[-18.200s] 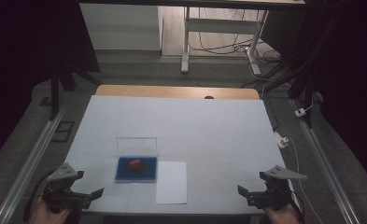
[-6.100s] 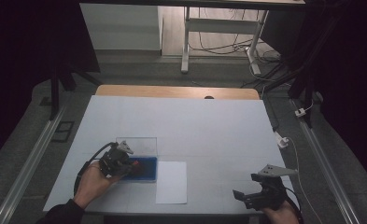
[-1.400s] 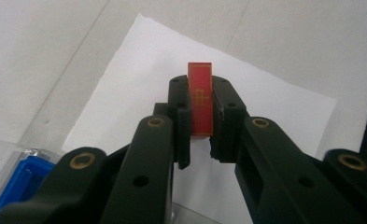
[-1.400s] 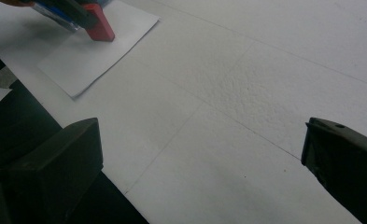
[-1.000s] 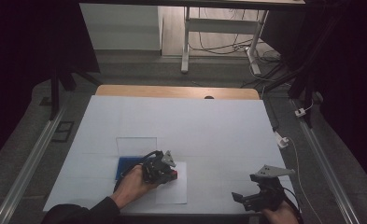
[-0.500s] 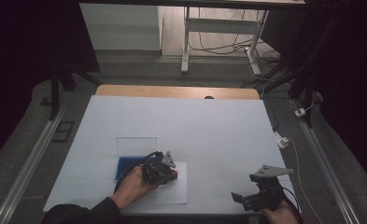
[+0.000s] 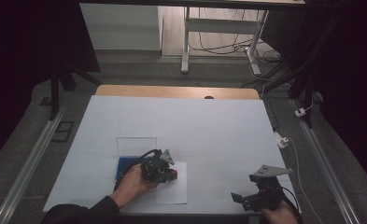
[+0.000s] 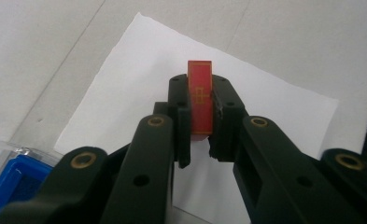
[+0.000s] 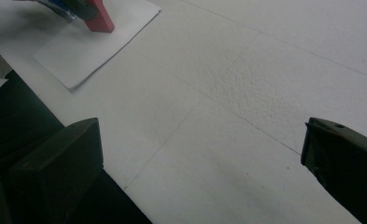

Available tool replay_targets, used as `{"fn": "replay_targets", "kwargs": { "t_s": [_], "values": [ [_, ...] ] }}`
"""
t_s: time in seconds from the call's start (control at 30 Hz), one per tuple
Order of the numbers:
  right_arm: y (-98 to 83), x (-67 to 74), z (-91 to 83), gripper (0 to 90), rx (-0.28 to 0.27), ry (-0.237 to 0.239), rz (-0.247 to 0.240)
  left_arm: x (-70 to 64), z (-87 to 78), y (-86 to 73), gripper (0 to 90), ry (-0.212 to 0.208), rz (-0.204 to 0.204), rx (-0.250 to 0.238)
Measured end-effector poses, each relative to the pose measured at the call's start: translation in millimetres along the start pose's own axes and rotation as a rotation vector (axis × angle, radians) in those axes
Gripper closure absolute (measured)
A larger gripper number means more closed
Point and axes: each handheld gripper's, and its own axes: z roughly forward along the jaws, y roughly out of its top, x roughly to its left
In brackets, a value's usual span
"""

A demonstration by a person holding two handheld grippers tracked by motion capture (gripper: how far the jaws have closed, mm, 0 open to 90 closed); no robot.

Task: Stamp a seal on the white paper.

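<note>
Red stamp-like block (image 8: 200, 100) pinched upright in the left tongs (image 8: 201, 116), over the white paper sheet (image 8: 139, 70), likely for pressing a mark onto it. Blue tray (image 7: 125, 165) with clear lid just beside the sheet, probably the block's case. Right tongs (image 7: 258, 196) spread wide, idle near the white tabletop's (image 7: 209, 126) front edge. Dim room beyond, with desk legs and cables on the floor.
</note>
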Motion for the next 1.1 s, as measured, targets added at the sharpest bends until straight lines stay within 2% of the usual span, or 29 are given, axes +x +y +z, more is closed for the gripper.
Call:
{"fn": "replay_targets", "kwargs": {
  "t_s": [0.13, 0.3, 0.57, 0.77, 0.97, 1.1],
  "values": [
    [0.1, 0.4, 0.5, 0.0, 0.002, 0.001, -0.002, -7.1, 0.2, 0.8, 80.5, 0.046, 0.026, 0.007],
    [0.1, 0.5, 0.4, 0.0, 0.003, 0.001, -0.004, -2.6, 0.0, 1.0, 80.4, 0.015, 0.005, 0.006],
    [-0.2, -0.1, 0.0, 0.0, 0.002, 0.004, -0.003, 2.9, -0.8, 1.9, 79.9, -0.018, -0.005, 0.009],
    [-0.2, 0.6, 0.4, 0.0, 0.003, 0.010, -0.010, 4.3, -1.6, 2.5, 79.9, -0.024, -0.015, 0.012],
    [-0.3, 0.3, 0.1, 0.0, 0.003, 0.008, -0.008, 4.5, -2.5, 3.5, 79.7, -0.022, 0.001, 0.024],
    [-0.3, 0.8, 0.3, 0.0, 0.005, 0.012, -0.014, 4.2, -5.8, 4.1, 79.7, -0.021, -0.003, 0.008]
  ]
}}
